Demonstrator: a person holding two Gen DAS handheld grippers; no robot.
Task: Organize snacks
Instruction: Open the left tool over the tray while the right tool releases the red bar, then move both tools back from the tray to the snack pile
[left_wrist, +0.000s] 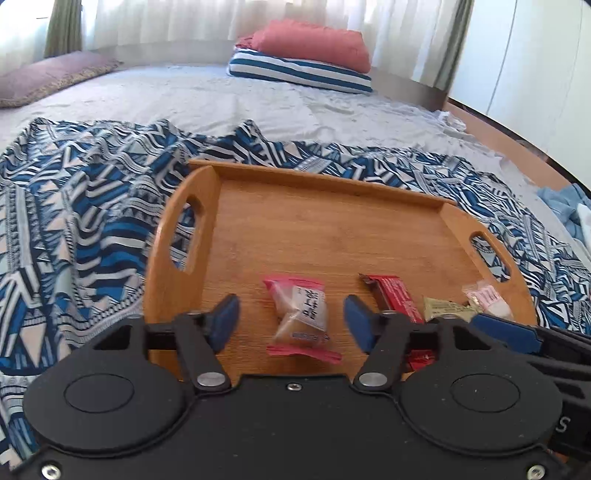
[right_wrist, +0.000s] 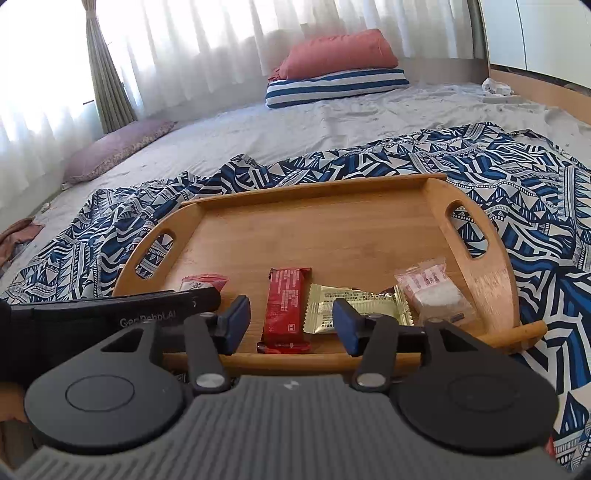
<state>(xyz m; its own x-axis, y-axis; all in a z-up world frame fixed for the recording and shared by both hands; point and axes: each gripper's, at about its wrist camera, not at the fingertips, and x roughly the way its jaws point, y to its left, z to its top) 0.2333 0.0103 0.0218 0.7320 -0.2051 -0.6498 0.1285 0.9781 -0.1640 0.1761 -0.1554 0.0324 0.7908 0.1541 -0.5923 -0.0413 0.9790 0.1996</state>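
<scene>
Bamboo-coloured wood fills the middle of both views: a handled tray (left_wrist: 332, 229) sits on a blue-and-white patterned blanket (left_wrist: 81, 221) spread over a grey bed (left_wrist: 207, 96). Four snacks line the tray's near edge. The left gripper (left_wrist: 291, 317) hovers with its blue fingers (left_wrist: 225, 321) spread wide, the pink-ended wrapped sweet (left_wrist: 303, 317) lying between them, untouched. Just to its right lies the red bar (right_wrist: 286, 306), then a gold packet (right_wrist: 354, 306), then a clear pink-printed packet (right_wrist: 432, 291) near the right handle. The right gripper (right_wrist: 291, 321) also stands open, holding nothing, with the red bar and the gold packet's left end framed between its fingers. The left gripper's black body crosses the right view's left side, hiding most of the pink sweet. Far back, a red cushion (left_wrist: 314, 44) rests on a striped pillow (left_wrist: 299, 74); a mauve pillow (left_wrist: 51, 74) lies at left by the curtains (right_wrist: 207, 48).
</scene>
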